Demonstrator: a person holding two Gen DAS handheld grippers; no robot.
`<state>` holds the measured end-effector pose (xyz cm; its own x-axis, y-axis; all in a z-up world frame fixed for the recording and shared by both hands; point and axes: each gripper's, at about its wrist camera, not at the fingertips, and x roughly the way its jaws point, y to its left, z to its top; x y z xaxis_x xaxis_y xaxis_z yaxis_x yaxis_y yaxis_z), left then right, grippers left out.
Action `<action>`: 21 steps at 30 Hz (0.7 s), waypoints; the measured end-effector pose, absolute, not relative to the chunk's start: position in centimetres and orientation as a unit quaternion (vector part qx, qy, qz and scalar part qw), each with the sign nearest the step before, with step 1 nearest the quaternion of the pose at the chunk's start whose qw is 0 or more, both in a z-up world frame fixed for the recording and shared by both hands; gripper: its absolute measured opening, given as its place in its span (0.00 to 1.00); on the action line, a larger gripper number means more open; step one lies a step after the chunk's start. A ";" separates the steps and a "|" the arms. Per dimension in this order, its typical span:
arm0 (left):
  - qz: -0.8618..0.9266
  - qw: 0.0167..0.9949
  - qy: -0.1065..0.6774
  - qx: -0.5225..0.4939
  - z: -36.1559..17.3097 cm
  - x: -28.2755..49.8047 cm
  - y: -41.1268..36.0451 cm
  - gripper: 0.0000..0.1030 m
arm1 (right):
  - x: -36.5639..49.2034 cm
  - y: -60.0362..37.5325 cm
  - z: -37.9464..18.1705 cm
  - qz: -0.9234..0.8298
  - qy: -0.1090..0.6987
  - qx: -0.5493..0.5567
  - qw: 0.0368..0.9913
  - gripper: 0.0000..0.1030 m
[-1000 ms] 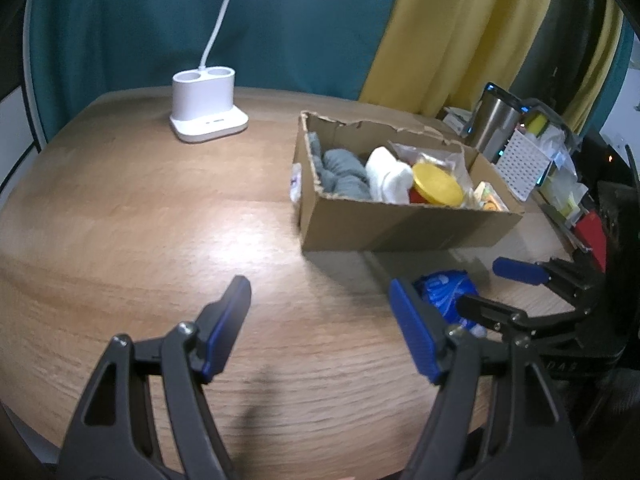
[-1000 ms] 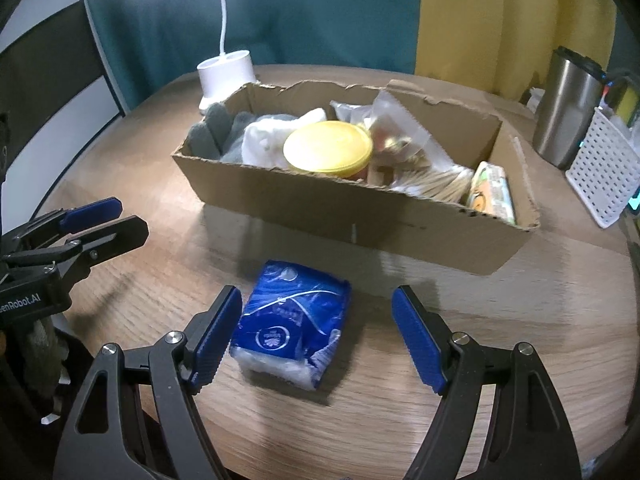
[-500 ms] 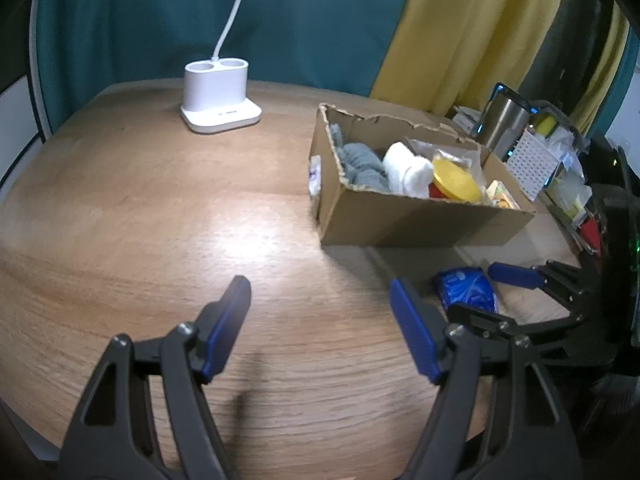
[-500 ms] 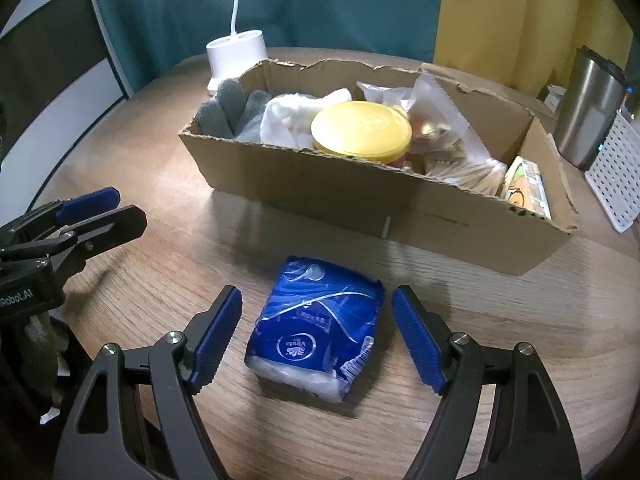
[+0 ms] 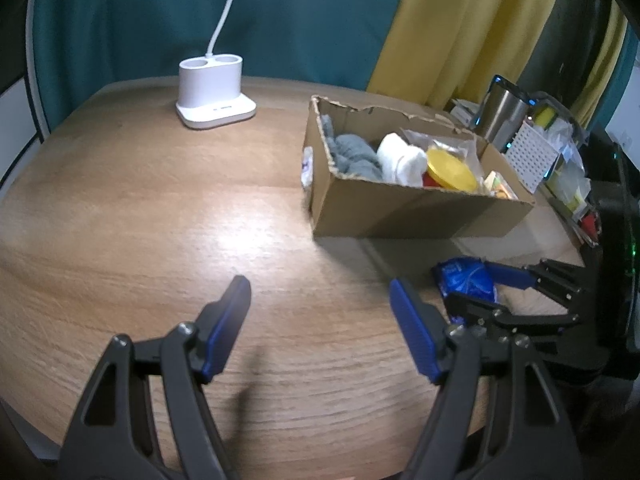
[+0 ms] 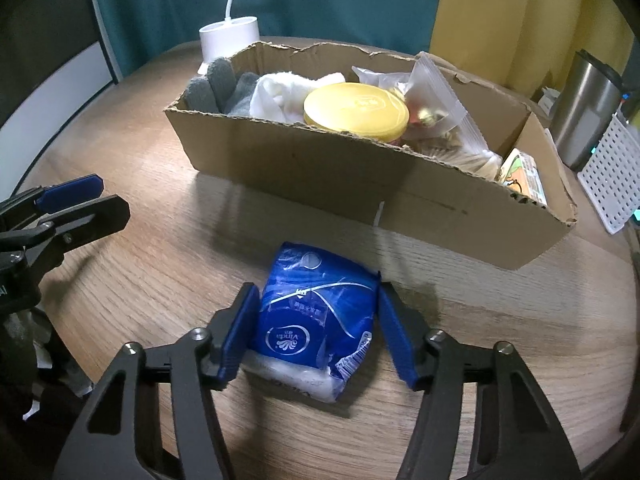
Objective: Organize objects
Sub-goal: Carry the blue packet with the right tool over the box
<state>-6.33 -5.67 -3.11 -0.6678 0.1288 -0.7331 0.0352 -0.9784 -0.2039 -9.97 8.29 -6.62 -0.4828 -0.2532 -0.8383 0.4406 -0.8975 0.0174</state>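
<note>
A blue tissue pack [image 6: 316, 316] lies on the wooden table in front of a cardboard box [image 6: 360, 176]. My right gripper [image 6: 318, 336] straddles the pack, its blue pads close to both sides; the left pad touches it, the right pad stands a sliver off. The pack rests on the table. The box holds grey gloves [image 6: 220, 88], a white cloth [image 6: 288, 88], a yellow lid [image 6: 356, 108] and a clear bag [image 6: 432, 100]. My left gripper [image 5: 320, 328] is open and empty over bare table, left of the pack [image 5: 464, 278] and the box [image 5: 400, 208].
A white lamp base [image 5: 214, 94] stands at the back left. A steel mug [image 6: 588, 108] and a white perforated basket [image 6: 612, 176] stand right of the box. The table edge curves close below both grippers.
My right gripper moved forward around the tissue pack and its jaws narrowed onto it. My left gripper drew back and left, so the box looks farther away.
</note>
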 end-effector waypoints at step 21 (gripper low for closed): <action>0.913 0.034 -0.079 -0.399 -1.1 -7.2 -2.9 0.71 | -9.3 12.2 -3.7 -0.875 0.068 0.432 0.206 0.52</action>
